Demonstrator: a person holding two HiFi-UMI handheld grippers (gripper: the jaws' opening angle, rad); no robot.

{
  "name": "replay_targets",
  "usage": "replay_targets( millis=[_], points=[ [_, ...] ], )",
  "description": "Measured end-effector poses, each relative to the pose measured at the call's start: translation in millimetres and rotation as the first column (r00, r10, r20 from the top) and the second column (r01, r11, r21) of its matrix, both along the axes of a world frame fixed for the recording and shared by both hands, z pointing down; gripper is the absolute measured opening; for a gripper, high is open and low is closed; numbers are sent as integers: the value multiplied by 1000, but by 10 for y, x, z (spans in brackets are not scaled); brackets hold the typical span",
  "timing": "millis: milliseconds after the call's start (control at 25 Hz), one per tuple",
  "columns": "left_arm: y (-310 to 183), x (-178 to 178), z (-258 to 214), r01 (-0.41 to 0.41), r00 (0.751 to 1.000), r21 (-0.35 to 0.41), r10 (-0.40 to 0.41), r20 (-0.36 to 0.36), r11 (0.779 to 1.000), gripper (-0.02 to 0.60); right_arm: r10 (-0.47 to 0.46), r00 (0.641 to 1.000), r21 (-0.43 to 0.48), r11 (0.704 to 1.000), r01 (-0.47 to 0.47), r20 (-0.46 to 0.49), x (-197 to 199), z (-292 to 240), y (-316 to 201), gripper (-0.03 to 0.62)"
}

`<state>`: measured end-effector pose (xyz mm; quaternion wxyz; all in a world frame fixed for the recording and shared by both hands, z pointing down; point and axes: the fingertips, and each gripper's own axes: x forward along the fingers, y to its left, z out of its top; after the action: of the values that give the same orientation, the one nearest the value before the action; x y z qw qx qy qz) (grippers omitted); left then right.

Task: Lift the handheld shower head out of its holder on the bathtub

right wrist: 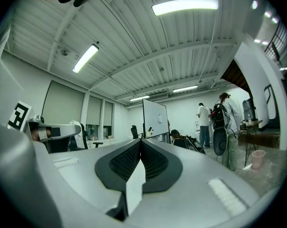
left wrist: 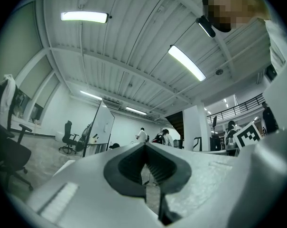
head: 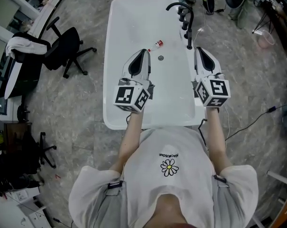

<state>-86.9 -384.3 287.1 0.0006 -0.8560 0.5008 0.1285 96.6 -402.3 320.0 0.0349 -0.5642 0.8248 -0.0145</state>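
Note:
The white bathtub point(head: 115, 56) lies lengthwise in front of me in the head view. The black handheld shower head point(head: 189, 34) stands upright in its holder on the tub's right rim, just behind a curved black spout point(head: 174, 5). My right gripper point(head: 199, 50) is over that rim, shut and empty, its tips just short of the holder. Over the tub's inside, my left gripper point(head: 143, 52) is also shut and empty. Both gripper views look up at the ceiling: the left gripper point(left wrist: 145, 147) and the right gripper point(right wrist: 141, 142) have their dark pads pressed together. Neither shows the shower head.
A small bottle with a red cap point(head: 156, 44) lies in the tub near the drain point(head: 161, 58). Black office chairs point(head: 65, 49) stand at the left. Cables and a pink bucket point(head: 264, 41) are on the floor at the right. People point(right wrist: 203, 118) stand far off by a whiteboard point(right wrist: 155, 118).

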Motion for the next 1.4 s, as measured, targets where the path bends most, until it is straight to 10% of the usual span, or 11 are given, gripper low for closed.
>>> replay_targets(
  millis=[800, 1400],
  points=[
    [-1145, 246, 629, -32, 999, -129, 38, 37, 991, 0, -13, 991, -119, 993, -4, -135, 245, 562, -1362, 102],
    [-2257, 809, 2456, -159, 981, -254, 181, 66, 954, 0, 29, 977, -336, 937, -100, -210, 670, 2895, -2823, 272]
  ],
)
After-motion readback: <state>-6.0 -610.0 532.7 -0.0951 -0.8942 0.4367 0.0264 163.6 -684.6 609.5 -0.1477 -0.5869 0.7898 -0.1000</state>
